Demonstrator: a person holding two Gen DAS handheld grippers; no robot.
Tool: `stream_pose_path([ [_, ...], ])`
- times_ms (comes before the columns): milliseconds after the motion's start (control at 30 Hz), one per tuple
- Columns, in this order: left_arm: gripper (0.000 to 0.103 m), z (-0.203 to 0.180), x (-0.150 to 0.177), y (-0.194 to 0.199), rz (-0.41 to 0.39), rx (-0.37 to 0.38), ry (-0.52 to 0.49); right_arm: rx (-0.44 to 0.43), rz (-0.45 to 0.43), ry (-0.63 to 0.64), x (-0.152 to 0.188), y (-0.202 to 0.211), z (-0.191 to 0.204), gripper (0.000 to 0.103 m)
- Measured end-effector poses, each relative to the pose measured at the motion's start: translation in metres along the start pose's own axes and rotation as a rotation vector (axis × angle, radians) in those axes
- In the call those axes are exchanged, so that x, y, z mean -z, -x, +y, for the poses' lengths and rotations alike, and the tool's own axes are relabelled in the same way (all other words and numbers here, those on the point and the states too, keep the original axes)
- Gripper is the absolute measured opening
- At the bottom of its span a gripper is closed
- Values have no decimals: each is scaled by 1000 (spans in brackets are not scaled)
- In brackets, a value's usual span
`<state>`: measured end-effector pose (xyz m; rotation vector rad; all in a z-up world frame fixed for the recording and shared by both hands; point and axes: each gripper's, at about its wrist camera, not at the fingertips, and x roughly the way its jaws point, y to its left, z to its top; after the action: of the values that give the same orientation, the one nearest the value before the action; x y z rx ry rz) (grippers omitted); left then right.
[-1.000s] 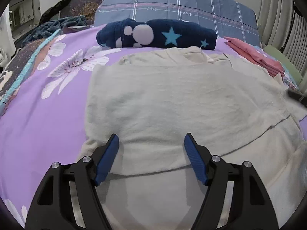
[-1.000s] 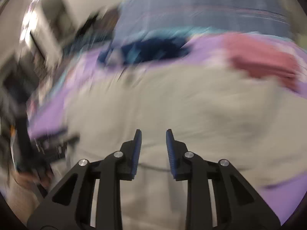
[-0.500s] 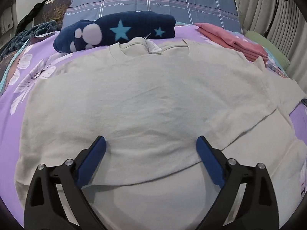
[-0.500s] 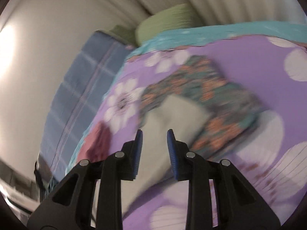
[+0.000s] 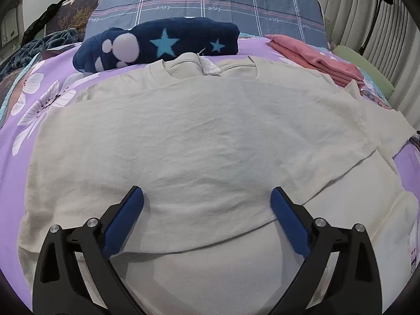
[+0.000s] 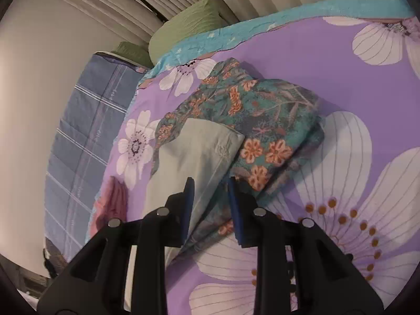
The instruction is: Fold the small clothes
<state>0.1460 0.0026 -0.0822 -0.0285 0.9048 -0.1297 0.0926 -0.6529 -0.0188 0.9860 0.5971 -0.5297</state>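
Note:
A cream t-shirt (image 5: 199, 141) lies flat on the purple floral bedspread (image 5: 15, 162), collar toward the pillows, its lower half folded up over the body. My left gripper (image 5: 207, 199) is wide open just above the folded edge and holds nothing. In the right wrist view one cream sleeve (image 6: 194, 157) of the shirt lies over a folded teal floral garment (image 6: 265, 120). My right gripper (image 6: 210, 186) hovers at that sleeve's edge, its jaws a narrow gap apart with nothing between them.
A navy star-patterned fleece (image 5: 157, 44) and a grey plaid pillow (image 5: 210, 2) lie beyond the collar. Folded pink clothes (image 5: 315, 57) sit at the right, a green cushion (image 5: 365, 71) behind them. Curtains hang along the right side.
My left gripper opened wider and moved over the shirt's middle. My right gripper swung away from the shirt body to the right sleeve by the teal garment.

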Motion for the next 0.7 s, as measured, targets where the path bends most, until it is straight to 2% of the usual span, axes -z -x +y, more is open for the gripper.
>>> stream_pose_path([
  [67,99,0,0,0,0,-1,-2,-24,0,-8,-5,-9,1,33],
  [133,99,0,0,0,-1,1,0,-30,-20,-8,-11,-16,3,27],
  [200,99,1,0,1,-3,5,3,-11,-44,22,-12,-17,14,5],
  [233,99,1,0,1,-4,7,4,-33,-48,39,-11,-17,20,4],
  [367,99,2,0,1,-6,12,6,-211,-39,131,13,-6,67,4],
  [467,99,4,1,2,-13,26,16,-371,37,258,56,5,123,4],
  [567,98,8,1,4,-23,56,38,-554,177,417,127,15,183,4],
  [633,98,10,1,5,-28,74,51,-657,286,552,188,21,217,4],
  [667,98,12,1,5,-31,83,57,-709,367,628,227,23,232,4],
  [700,98,12,1,6,-33,90,62,-729,423,687,254,23,240,4],
])
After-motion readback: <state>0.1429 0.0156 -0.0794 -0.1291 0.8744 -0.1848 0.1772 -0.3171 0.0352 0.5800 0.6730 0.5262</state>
